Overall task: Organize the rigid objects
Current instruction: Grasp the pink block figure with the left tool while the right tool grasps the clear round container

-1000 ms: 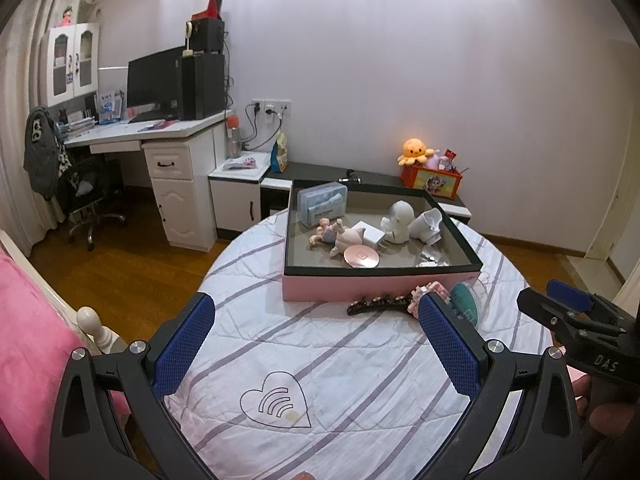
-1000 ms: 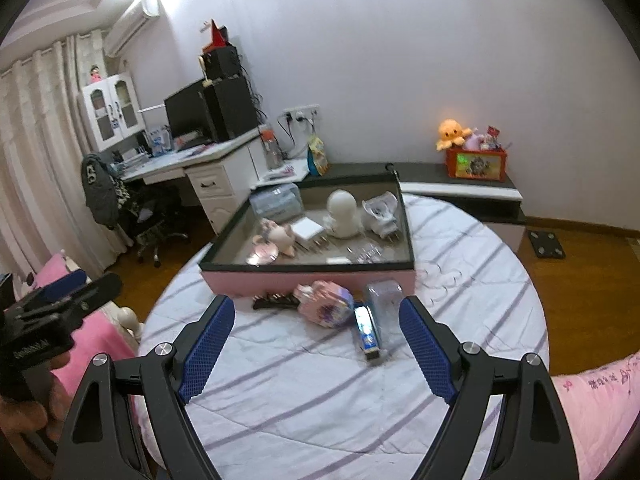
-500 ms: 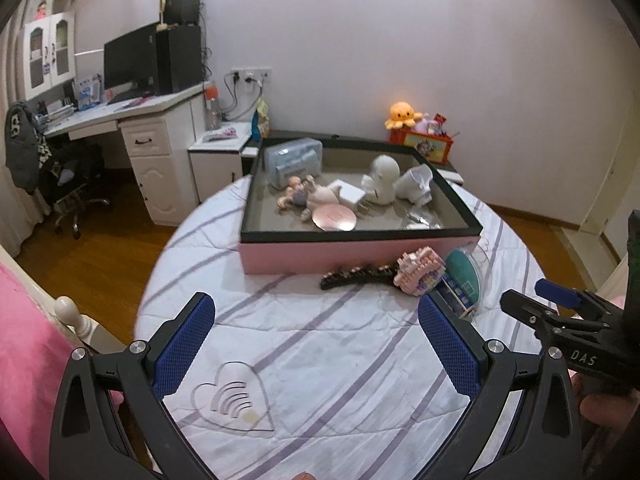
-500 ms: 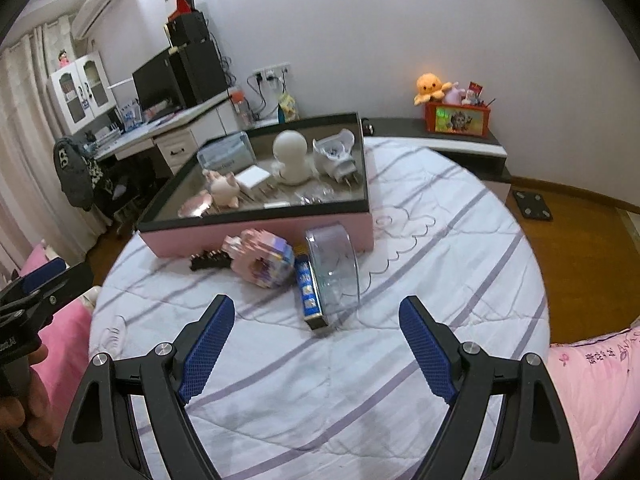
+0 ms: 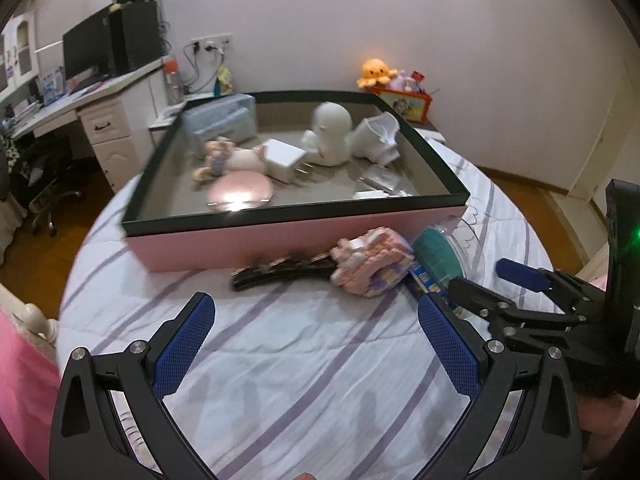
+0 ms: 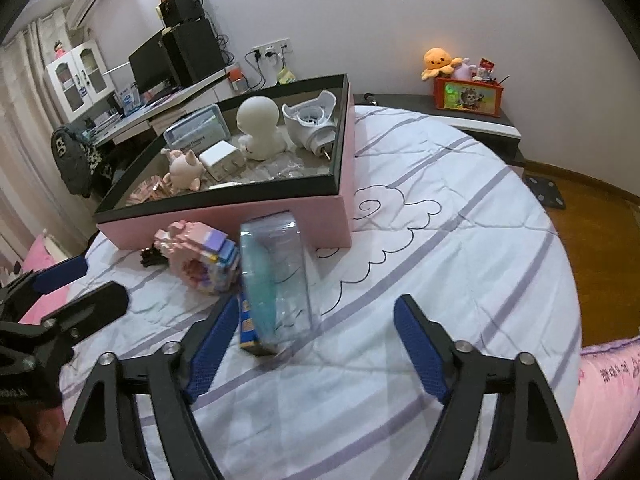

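A pink box (image 5: 296, 236) with a black rim stands on the striped quilt and holds several small items. In front of it lie a black hair clip (image 5: 280, 272), a pink block toy (image 5: 372, 264), a clear round container (image 6: 280, 272) with a teal lid, and a small blue box (image 6: 250, 328). My right gripper (image 6: 316, 312) is low over the quilt, its jaws closing. The container and the blue box lie between its fingers near the left one, and no pad presses on them. My left gripper (image 5: 316, 320) stands open above bare quilt, short of the hair clip.
Inside the box are a white round figure (image 6: 258, 128), a white charger (image 6: 222, 160), a pink pig toy (image 6: 184, 166) and a clear case (image 6: 196, 132). A desk with a monitor (image 5: 86, 52) stands back left. An orange box (image 6: 468, 96) with a plush octopus sits on a low shelf.
Both grippers came down and closer to the items in front of the pink box. The right fingers narrowed slightly and now flank the clear container.
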The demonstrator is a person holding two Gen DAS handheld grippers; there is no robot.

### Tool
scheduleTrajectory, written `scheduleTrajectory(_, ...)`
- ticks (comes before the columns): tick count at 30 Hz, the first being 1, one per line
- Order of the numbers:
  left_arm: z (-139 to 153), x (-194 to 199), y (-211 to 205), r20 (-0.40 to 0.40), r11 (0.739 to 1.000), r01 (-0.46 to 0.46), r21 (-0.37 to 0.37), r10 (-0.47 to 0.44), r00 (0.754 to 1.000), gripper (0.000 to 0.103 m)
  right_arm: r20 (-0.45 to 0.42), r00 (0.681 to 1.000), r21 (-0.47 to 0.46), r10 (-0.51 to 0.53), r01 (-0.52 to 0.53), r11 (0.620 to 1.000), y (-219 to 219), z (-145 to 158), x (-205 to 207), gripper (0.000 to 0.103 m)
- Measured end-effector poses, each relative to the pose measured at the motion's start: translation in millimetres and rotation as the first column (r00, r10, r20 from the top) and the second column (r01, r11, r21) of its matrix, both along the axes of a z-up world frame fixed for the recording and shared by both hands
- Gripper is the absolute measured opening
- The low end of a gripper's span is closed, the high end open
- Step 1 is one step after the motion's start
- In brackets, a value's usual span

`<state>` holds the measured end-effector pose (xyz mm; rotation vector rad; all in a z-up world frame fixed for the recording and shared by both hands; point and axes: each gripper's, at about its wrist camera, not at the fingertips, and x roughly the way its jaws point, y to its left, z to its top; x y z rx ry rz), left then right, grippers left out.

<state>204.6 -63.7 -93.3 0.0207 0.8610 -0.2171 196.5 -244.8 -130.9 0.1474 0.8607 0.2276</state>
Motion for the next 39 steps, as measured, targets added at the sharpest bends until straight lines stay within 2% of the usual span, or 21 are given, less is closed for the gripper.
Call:
scheduleTrajectory(2,-6,11,-8,-0.021,1.000,0.005,-0.003,-0.005,1.000,0.103,-0.002,1.000,0.006,0.015,-0.015,1.000,-1,-4,4,0.076)
scheduleTrajectory(4,-11,18,-11,-0.032,1.000,0.004,-0.007,-0.004,0.999,0.103,0.001,1.000,0.018,0.028,-0.028,0.999,-3,-6,8,0.067)
scheduleTrajectory(8,-19,34,-13,-0.053,1.000,-0.003,-0.017,0.002,0.999,0.103,-0.001,0.999,0.057,0.050,-0.050,0.997,-9,-10,17,0.060)
scheduleTrajectory(10,-24,41,-12,-0.072,1.000,-0.007,-0.026,0.005,0.997,0.103,0.000,0.998,0.059,0.062,-0.062,0.996,-8,-10,20,0.051)
scheduleTrajectory(13,-33,49,-11,-0.088,0.999,-0.014,-0.052,0.010,0.996,0.101,-0.005,0.997,0.071,0.074,-0.073,0.995,-6,-12,23,0.044)
scheduleTrajectory(15,-35,51,-11,-0.081,0.998,-0.007,-0.061,0.002,0.997,0.102,-0.007,0.997,0.077,0.079,-0.078,0.994,-7,-13,25,0.043)
scheduleTrajectory(18,-35,51,-14,-0.063,0.998,0.022,-0.066,-0.026,0.998,0.096,-0.010,0.996,0.080,0.084,-0.082,0.993,-6,-13,26,0.038)
scheduleTrajectory(22,-33,46,-11,-0.047,0.996,0.035,-0.078,-0.039,0.998,0.080,-0.006,0.996,0.085,0.084,-0.084,0.993,-5,-11,22,0.038)
scheduleTrajectory(23,-32,45,-9,-0.041,0.995,0.043,-0.090,-0.047,0.998,0.069,-0.007,0.997,0.085,0.082,-0.081,0.993,-5,-11,21,0.038)
scheduleTrajectory(24,-30,43,-6,-0.032,0.992,0.057,-0.109,-0.061,0.998,0.063,-0.009,0.997,0.086,0.079,-0.078,0.993,-4,-11,19,0.038)
scheduleTrajectory(25,-28,41,-5,-0.024,0.989,0.074,-0.125,-0.078,0.997,0.034,-0.011,0.997,0.089,0.078,-0.076,0.993,-4,-11,18,0.038)
scheduleTrajectory(26,-26,41,-6,-0.030,0.985,0.102,-0.141,-0.108,0.994,0.031,-0.013,0.997,0.089,0.075,-0.074,0.993,-4,-11,18,0.038)
scheduleTrajectory(28,-26,37,-8,-0.021,0.986,0.113,-0.121,-0.117,0.993,0.031,-0.016,0.997,0.089,0.069,-0.068,0.994,-2,-10,15,0.038)
scheduleTrajectory(30,-27,33,-8,-0.024,0.984,0.116,-0.133,-0.120,0.992,0.031,-0.017,0.998,0.082,0.067,-0.066,0.994,0,-9,13,0.038)
scheduleTrajectory(31,-26,31,-8,-0.021,0.985,0.118,-0.126,-0.121,0.992,0.033,-0.019,0.998,0.078,0.065,-0.063,0.995,2,-8,11,0.038)
scheduleTrajectory(32,-26,27,-9,-0.015,0.988,0.118,-0.102,-0.121,0.993,0.040,-0.020,0.998,0.075,0.062,-0.060,0.995,2,-7,10,0.038)
scheduleTrajectory(33,-27,25,-9,-0.012,0.990,0.113,-0.088,-0.114,0.993,0.049,-0.021,0.998,0.070,0.060,-0.058,0.996,3,-7,9,0.038)
scheduleTrajectory(34,-29,24,-9,-0.017,0.993,0.097,-0.068,-0.099,0.995,0.079,-0.021,0.998,0.065,0.058,-0.057,0.996,3,-6,8,0.038)
scheduleTrajectory(35,-33,28,-7,-0.024,0.995,0.078,-0.054,-0.080,0.997,0.100,-0.022,0.998,0.062,0.056,-0.054,0.997,4,-7,6,0.038)
scheduleTrajectory(37,-38,27,-3,-0.028,0.996,0.066,-0.065,-0.068,0.997,0.100,-0.025,0.998,0.054,0.052,-0.050,0.997,5,-6,6,0.038)
scheduleTrajectory(39,-42,31,-2,-0.045,0.992,0.084,-0.090,-0.088,0.995,0.090,-0.026,0.998,0.045,0.051,-0.050,0.998,6,-6,7,0.038)
